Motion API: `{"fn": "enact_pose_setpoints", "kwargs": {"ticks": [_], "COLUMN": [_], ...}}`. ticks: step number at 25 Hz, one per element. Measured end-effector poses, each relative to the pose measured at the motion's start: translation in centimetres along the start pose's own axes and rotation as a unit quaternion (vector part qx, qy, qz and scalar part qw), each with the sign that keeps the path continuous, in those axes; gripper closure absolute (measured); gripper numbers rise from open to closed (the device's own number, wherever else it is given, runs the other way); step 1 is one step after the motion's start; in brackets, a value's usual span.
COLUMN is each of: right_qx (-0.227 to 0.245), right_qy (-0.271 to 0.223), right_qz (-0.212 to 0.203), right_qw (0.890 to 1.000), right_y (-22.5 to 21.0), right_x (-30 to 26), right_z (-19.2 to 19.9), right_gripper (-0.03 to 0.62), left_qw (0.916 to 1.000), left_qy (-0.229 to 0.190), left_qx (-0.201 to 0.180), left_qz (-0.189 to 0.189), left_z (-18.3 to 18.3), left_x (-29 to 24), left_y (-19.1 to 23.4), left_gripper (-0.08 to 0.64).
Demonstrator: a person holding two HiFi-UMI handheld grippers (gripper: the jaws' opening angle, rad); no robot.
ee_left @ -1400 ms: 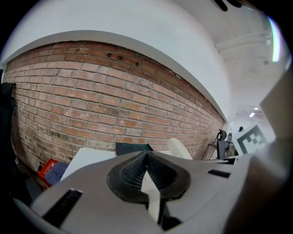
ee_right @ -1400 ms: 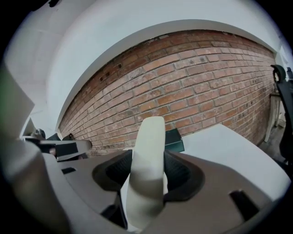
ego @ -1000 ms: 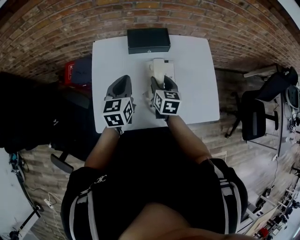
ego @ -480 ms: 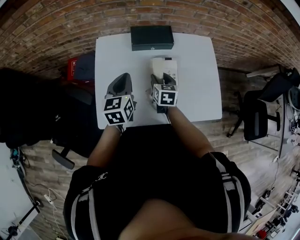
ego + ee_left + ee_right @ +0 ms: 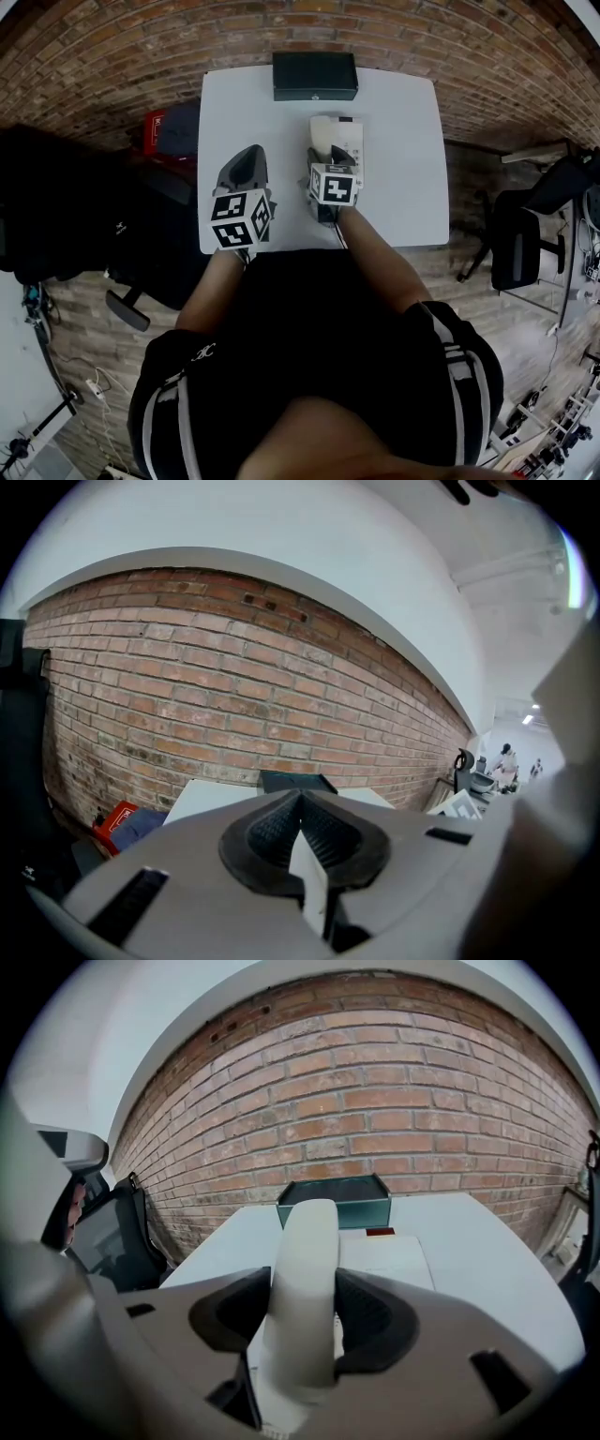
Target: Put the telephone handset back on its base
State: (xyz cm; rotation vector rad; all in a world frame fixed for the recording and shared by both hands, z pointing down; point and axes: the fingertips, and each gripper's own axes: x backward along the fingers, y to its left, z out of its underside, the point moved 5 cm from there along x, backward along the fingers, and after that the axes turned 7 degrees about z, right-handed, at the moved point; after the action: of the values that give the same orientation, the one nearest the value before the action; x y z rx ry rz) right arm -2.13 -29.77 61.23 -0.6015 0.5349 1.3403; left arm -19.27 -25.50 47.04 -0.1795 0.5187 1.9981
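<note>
Two grippers hover over a square white table (image 5: 403, 141), and one holds the long cream plastic handset (image 5: 309, 1241).
The right gripper (image 5: 305, 1321) has its jaws wide apart, pressed on both sides of the handset, which points away toward the red brick wall (image 5: 375, 1101). The handset is by the left side of the flat cream phone base (image 5: 389, 1260), near the middle of the table; I cannot tell if they touch. The left gripper (image 5: 300, 832) is off to the left over the table, jaws closed tight with nothing between them. A dark green box (image 5: 315, 76) sits at the far edge of the table.
</note>
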Motion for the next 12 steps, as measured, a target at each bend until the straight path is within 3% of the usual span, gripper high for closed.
{"fn": "enact_pose_setpoints", "kwargs": {"ticks": [12], "right_qx": [-0.009], "right_qy": [0.042], "right_qz": [0.015], "right_qw": [0.999], "right_y": [-0.5], "right_x": [-1.2], "right_z": [0.5], "right_gripper": [0.393], "left_qw": [1.0], "left_qy": [-0.005], "left_qx": [-0.004], "left_qz": [-0.006], "left_z": [-0.4], "left_x": [0.4], "left_y": [0.4], "left_gripper": [0.558]}}
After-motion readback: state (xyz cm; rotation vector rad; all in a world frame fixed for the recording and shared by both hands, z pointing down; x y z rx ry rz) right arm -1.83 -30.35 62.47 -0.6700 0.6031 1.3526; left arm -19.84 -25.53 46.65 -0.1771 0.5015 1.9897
